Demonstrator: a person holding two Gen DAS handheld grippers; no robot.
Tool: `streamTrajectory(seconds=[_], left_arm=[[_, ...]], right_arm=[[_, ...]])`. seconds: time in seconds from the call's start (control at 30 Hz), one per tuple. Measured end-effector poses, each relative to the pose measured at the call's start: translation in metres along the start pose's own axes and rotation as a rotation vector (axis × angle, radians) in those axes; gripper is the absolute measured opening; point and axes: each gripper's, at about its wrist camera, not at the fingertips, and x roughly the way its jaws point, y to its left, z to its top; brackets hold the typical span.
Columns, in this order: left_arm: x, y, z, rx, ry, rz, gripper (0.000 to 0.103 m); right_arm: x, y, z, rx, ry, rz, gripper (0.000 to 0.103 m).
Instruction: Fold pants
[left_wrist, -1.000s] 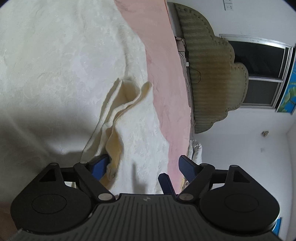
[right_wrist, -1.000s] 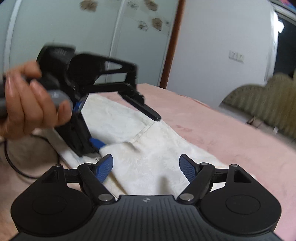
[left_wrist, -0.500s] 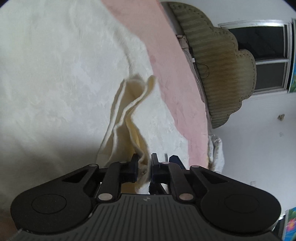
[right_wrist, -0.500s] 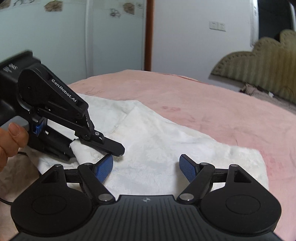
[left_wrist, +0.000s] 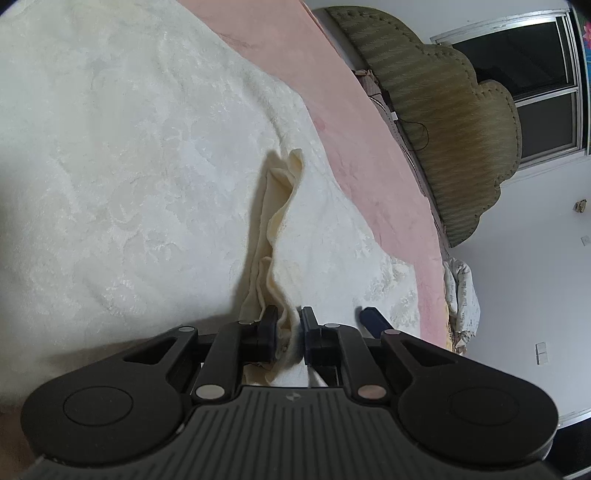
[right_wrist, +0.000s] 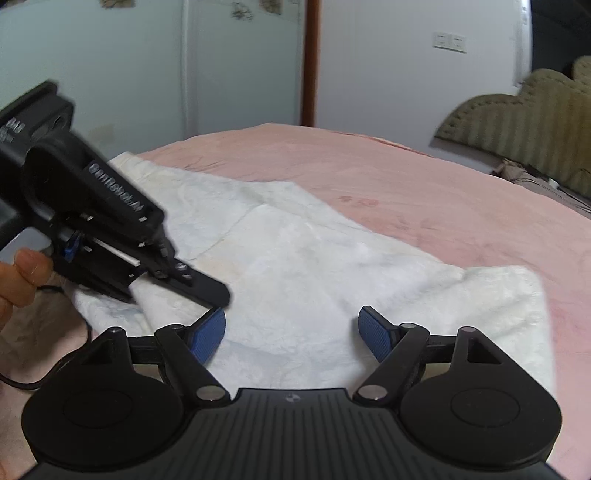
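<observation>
The cream-white pants (left_wrist: 140, 155) lie spread on the pink bed; in the right wrist view they (right_wrist: 314, 258) stretch from near left to right. My left gripper (left_wrist: 289, 332) is shut on a bunched yellowish edge of the pants (left_wrist: 275, 236) near the bed's side. In the right wrist view the left gripper (right_wrist: 207, 286) pinches the pants' near left corner. My right gripper (right_wrist: 291, 328) is open and empty, just above the pants' near edge, with its blue pads (right_wrist: 210, 332) apart.
The pink bedsheet (right_wrist: 424, 192) lies under the pants. An olive padded headboard (left_wrist: 450, 122) stands at the bed's end, with a dark window (left_wrist: 532, 74) behind it. A pale wardrobe (right_wrist: 147, 66) and wall switches (right_wrist: 448, 40) are beyond the bed. A hand (right_wrist: 18, 273) holds the left gripper.
My left gripper closed on the pants' edge from open a second ago and holds it. The right gripper stayed open while its view swung across the bed.
</observation>
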Motion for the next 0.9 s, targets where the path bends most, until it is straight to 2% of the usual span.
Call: streamTrajectory(seconds=[0.2,0.23,0.3,0.43,0.53,0.73,0.8,0.9], left_arm=[[0.006,-0.010,-0.007,0.049,-0.025,0.026,0.025],[0.006,-0.012,-0.008,0.054,-0.029,0.033,0.019],[0.005,-0.013,-0.011,0.064,-0.040,0.039,0.019],[0.003,-0.019,-0.017,0.104,-0.060,0.063,0.018],[0.001,-0.024,-0.022,0.143,-0.067,0.091,0.018],[-0.002,-0.026,-0.024,0.161,-0.067,0.095,0.019],[-0.002,-0.026,-0.021,0.156,-0.057,0.105,0.020],[-0.010,-0.026,-0.012,0.138,-0.075,0.125,0.022]], right_arm=[[-0.008,-0.020,-0.007,0.110,0.010,0.010,0.079],[-0.011,-0.020,-0.006,0.114,-0.004,0.011,0.080],[-0.015,-0.018,-0.005,0.122,-0.023,0.038,0.080],[-0.006,-0.002,-0.007,0.078,0.009,0.082,0.080],[-0.005,0.009,-0.008,-0.001,0.003,0.039,0.083],[-0.004,0.005,-0.003,0.067,-0.008,0.114,0.083],[-0.001,0.013,-0.006,0.015,-0.001,0.089,0.086],[0.001,0.008,-0.007,0.034,0.001,0.101,0.087]])
